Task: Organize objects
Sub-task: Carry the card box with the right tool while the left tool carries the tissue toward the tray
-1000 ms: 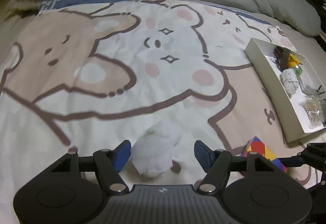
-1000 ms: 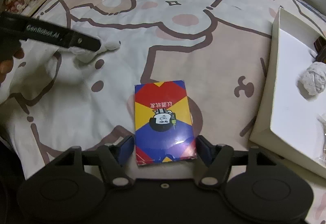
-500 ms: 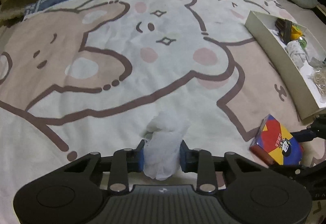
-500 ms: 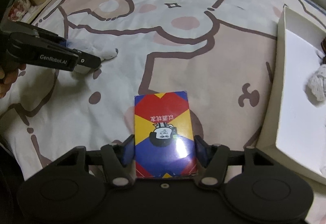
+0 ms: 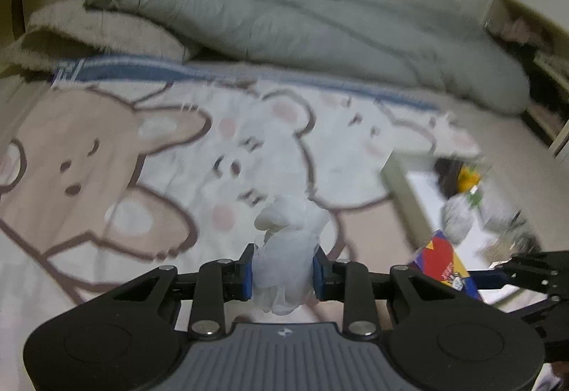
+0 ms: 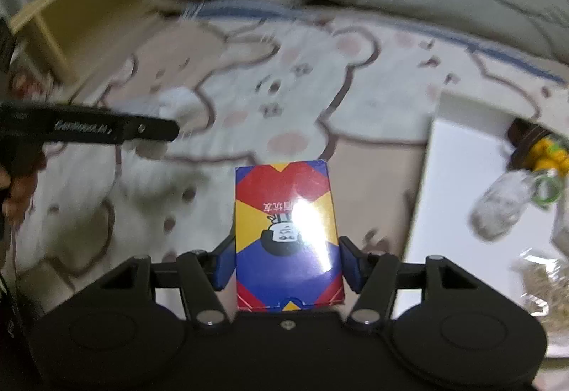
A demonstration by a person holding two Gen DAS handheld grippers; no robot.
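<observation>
A crumpled white tissue wad [image 5: 286, 248] hangs above the bear-print bedsheet [image 5: 106, 177], with my left gripper [image 5: 283, 272] shut on it. In the right wrist view a red, yellow and blue card box [image 6: 288, 231] is lifted off the sheet, and my right gripper [image 6: 288, 266] is shut on its long sides. The same card box [image 5: 442, 263] shows at the lower right of the left wrist view. A white open box [image 6: 458, 177] lies to the right on the bed, holding a tissue ball [image 6: 498, 209], a yellow toy [image 6: 549, 151] and other small items.
A rolled grey duvet [image 5: 302, 17] and a beige fleece blanket [image 5: 99, 32] lie along the far side of the bed. Wooden shelving [image 6: 81, 14] stands at the left. The left gripper's arm [image 6: 92, 131] with a hand crosses the right wrist view's left edge.
Both grippers closed on their objects, the left on the tissue wad and the right on the card box, then rose and tilted up, lifting both off the sheet.
</observation>
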